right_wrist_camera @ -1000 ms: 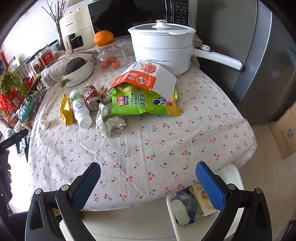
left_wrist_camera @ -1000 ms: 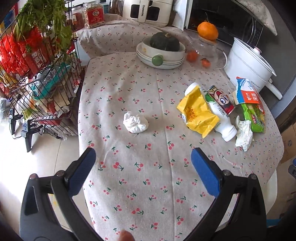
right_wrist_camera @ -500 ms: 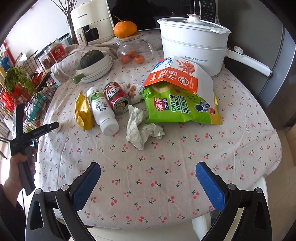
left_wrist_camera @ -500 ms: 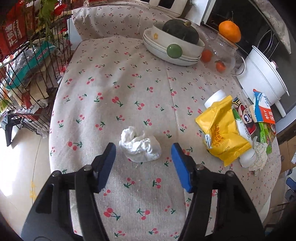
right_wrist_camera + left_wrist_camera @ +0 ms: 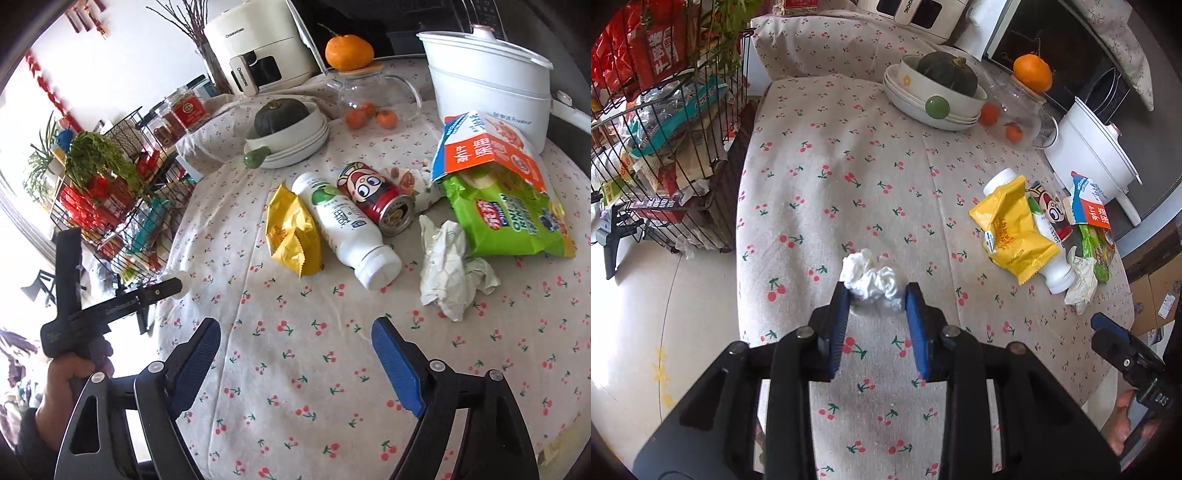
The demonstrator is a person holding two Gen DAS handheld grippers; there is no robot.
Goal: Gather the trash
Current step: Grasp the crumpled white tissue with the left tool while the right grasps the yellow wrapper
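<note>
Left wrist: left gripper [image 5: 875,295] low over tablecloth [image 5: 820,155], clamped against crumpled tissue [image 5: 870,280] (pads touching both sides). Right gripper [image 5: 295,339] level, spread wide, holding nothing.

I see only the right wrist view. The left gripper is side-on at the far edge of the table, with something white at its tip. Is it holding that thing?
Observer: Yes. In the left wrist view, the left gripper has its fingers pressed on both sides of a crumpled white tissue.
Operator: Is the tissue lifted off the cloth?
Observer: I cannot tell. It sits low against the cherry tablecloth.
Operator: What is on the floor past my end of the table?
Observer: A cardboard box stands there.
</note>
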